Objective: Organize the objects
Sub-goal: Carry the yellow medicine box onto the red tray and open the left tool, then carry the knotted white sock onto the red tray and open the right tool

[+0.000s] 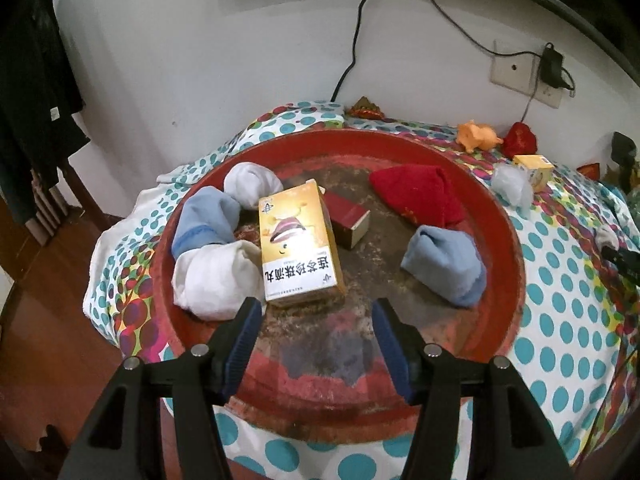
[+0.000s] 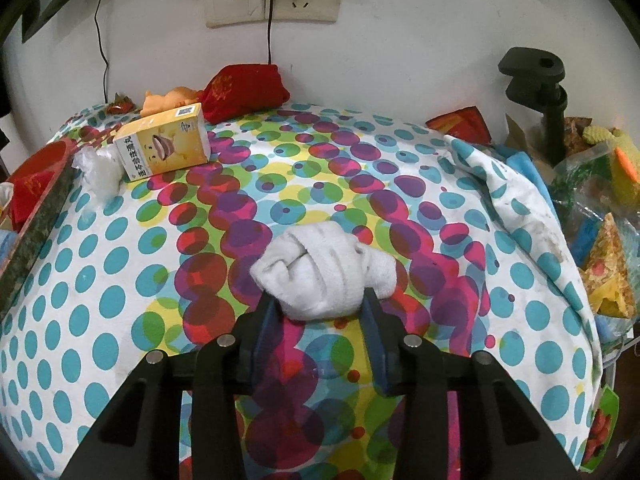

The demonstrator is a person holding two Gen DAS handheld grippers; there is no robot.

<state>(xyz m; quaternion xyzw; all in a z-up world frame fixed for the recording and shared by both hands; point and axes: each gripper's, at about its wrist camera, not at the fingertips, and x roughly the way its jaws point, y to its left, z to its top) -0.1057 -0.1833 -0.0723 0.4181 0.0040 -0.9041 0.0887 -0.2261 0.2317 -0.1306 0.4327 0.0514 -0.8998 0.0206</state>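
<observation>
The fingers of the right gripper (image 2: 322, 308) are pressed against both sides of a rolled white sock (image 2: 326, 272), which lies on the spotted cloth (image 2: 120, 264) and looks pinched between the 2 blue pads. The left gripper (image 1: 316, 316) hangs over the red tray (image 1: 516, 248) with its jaws wide apart and nothing between them.

The tray already holds 2 white sock rolls at its left side, with a blue sock (image 1: 204, 220) tucked between them, a yellow box (image 1: 298, 244) propped near the middle, a dark red box (image 1: 346, 218) just behind it, a red pouch (image 1: 416, 196) and another blue sock (image 1: 444, 266) on the right.

Outside the tray, near the wall, sit a second yellow box (image 2: 164, 146), a clump of clear plastic (image 2: 98, 170), an orange toy (image 2: 170, 100) and a red cloth bag (image 2: 244, 90).

The step in hand looks like collecting loose things into the tray, and the sock in the right gripper seems to be the current item. The next move would call for lifting it clear of the cloth without dragging the fabric, carrying it across to the tray's edge (image 2: 36, 232) at the left of the right wrist view, and releasing it in the bare patch at the front. The soft roll may unravel or slip if the squeeze is light.
</observation>
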